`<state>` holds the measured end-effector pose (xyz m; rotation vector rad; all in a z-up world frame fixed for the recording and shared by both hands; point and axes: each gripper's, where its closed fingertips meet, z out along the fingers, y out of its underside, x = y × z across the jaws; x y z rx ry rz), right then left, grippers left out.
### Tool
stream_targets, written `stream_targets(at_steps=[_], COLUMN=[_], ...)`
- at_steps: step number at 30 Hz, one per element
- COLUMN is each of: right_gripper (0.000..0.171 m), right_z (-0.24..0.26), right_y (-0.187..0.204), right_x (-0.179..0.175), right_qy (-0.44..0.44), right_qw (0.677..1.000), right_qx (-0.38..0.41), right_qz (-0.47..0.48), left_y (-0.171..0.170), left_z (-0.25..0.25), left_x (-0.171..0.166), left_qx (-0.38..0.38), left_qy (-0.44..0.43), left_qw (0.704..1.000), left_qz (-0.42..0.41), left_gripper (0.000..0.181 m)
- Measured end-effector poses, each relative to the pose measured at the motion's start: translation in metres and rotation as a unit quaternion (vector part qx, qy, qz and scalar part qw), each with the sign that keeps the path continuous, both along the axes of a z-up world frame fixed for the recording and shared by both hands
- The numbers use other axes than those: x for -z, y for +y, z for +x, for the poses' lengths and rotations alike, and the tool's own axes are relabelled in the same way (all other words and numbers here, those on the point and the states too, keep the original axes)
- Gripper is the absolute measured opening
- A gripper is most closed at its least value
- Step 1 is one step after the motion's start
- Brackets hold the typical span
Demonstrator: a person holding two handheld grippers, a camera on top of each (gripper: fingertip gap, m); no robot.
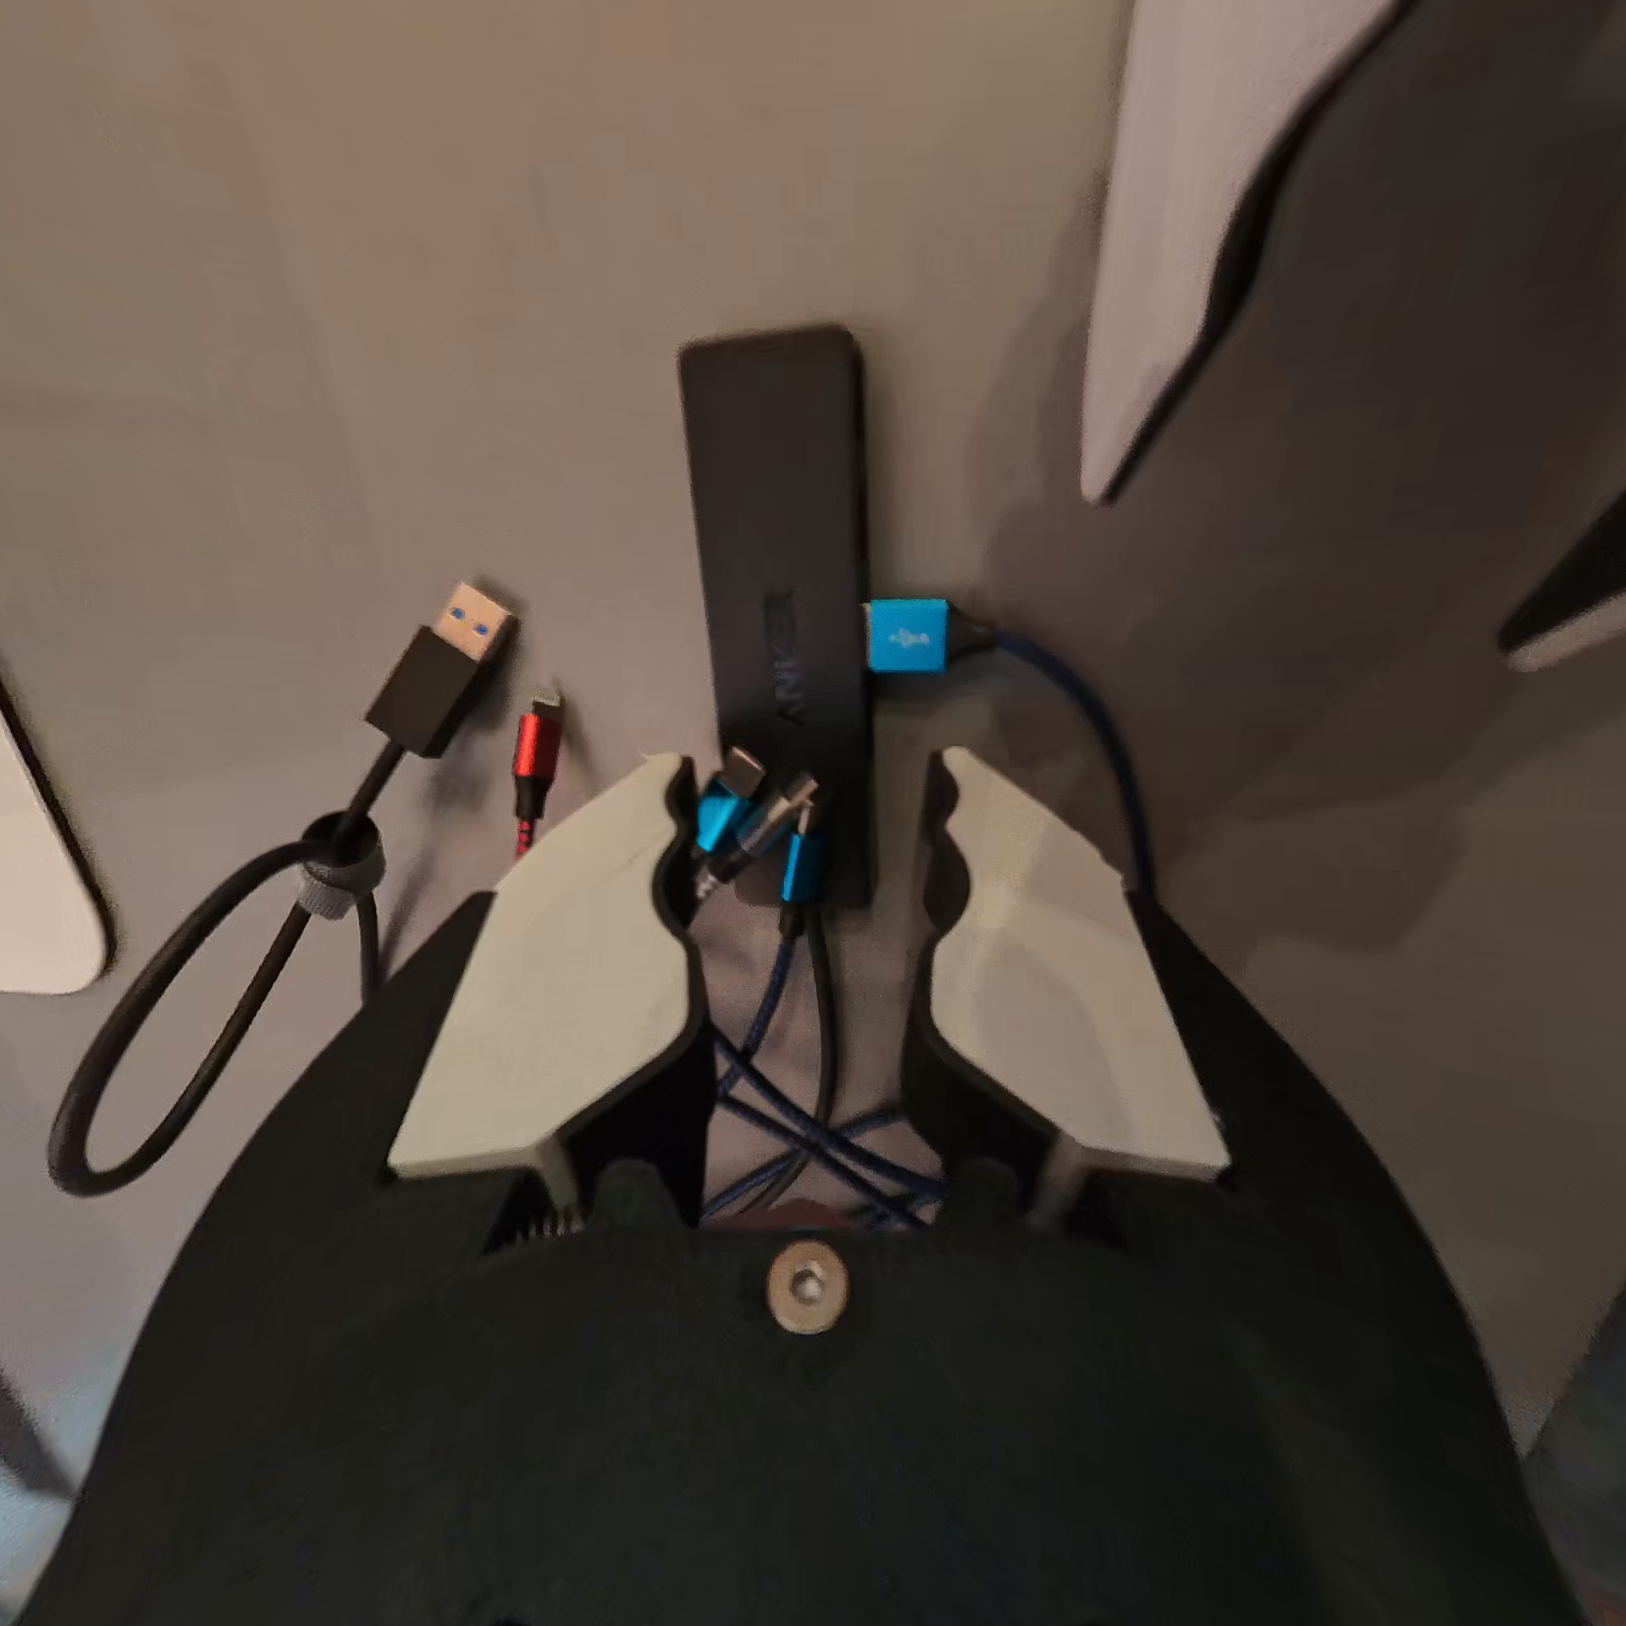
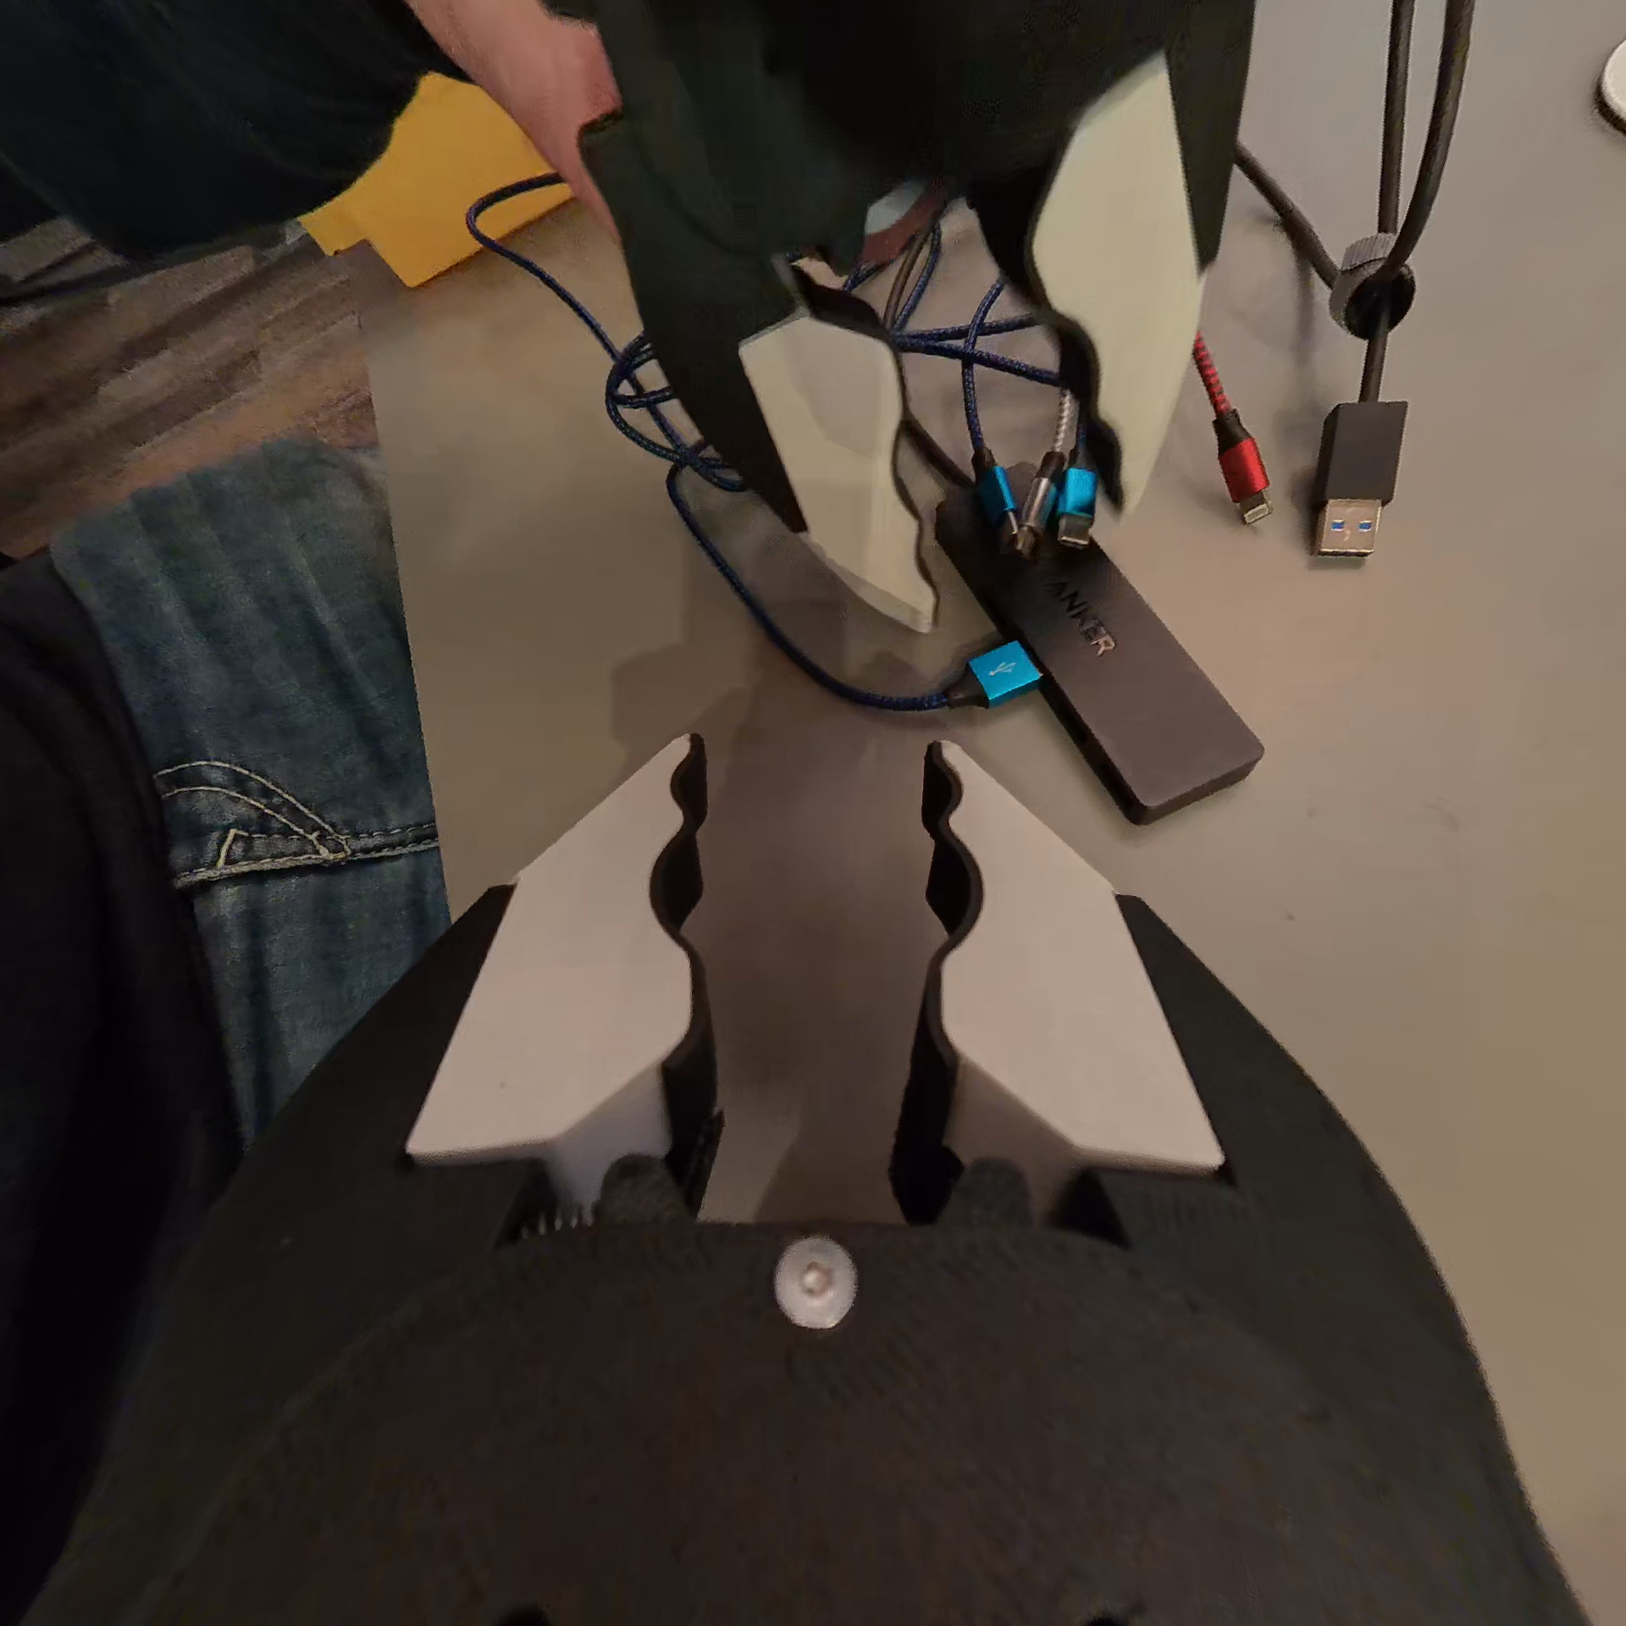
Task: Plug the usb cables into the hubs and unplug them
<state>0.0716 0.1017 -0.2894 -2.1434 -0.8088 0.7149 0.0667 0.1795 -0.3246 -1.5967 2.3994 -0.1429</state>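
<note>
One blue plug [image 1: 908, 635] is seen pushed into the side of the black hub [image 1: 779, 563], which lies flat on the grey table [image 1: 352, 352]. So one cable is judged to be plugged in already, and the pulling out is probably the step in hand.

The left gripper [image 1: 805, 774] is held low over the near end of the hub. Its jaws are apart, and nothing is held between them. The right gripper [image 2: 814, 757] is held just short of the blue plug, a little way from the hub, with its jaws apart too and nothing in them.

For the next move, the right gripper probably needs to be brought up to the blue plug and closed on its sides. The hub probably needs to be held down by the left gripper, so that it is not dragged along. Then the plug should be pulled straight out, not bent.

A bunch of small plugs [image 1: 765, 827] is draped over the near end of the hub, right under the left gripper. These could be pinched by mistake. The thin blue cable [image 2: 792, 647] is tangled in loops near the table edge and could be snagged.

A red plug [image 1: 535, 735] and a big black plug [image 1: 444, 677] are left loose beside the hub, not plugged in. A yellow thing [image 2: 440, 185] is seen past the table edge. Blue jeans [image 2: 264, 704] are seen at the table edge.
</note>
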Motion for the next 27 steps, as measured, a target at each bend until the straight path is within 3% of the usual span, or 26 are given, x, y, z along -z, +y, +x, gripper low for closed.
stream_targets(at_steps=[3,12,18,21,25,27], right_gripper=[0.048,0.048,0.018,0.014,0.012,0.012], right_z=[0.000,0.021,0.039,0.047,0.053,0.052], right_y=[0.005,0.042,0.077,0.087,0.092,0.093], right_x=[0.001,0.003,-0.009,-0.019,-0.030,-0.037], right_qy=[0.000,-0.027,-0.029,-0.045,-0.056,-0.037], right_qw=[1.000,0.996,0.988,0.985,0.982,0.982], right_qx=[0.006,0.075,0.123,0.122,0.090,0.060], right_qz=[0.005,0.035,0.087,0.117,0.156,0.176], left_y=[0.005,0.016,0.015,0.019,0.020,0.019], left_z=[-0.001,0.011,0.028,0.032,0.031,0.031], left_x=[0.000,-0.013,-0.045,-0.055,-0.072,-0.086], left_qx=[-0.001,-0.141,-0.214,-0.245,-0.219,-0.203], left_qy=[0.006,-0.075,-0.136,-0.169,-0.201,-0.222], left_qw=[1.000,0.987,0.966,0.952,0.949,0.944], left_qz=[-0.008,-0.032,-0.049,-0.071,-0.110,-0.139], left_gripper=[0.031,0.030,0.030,0.030,0.026,0.034])
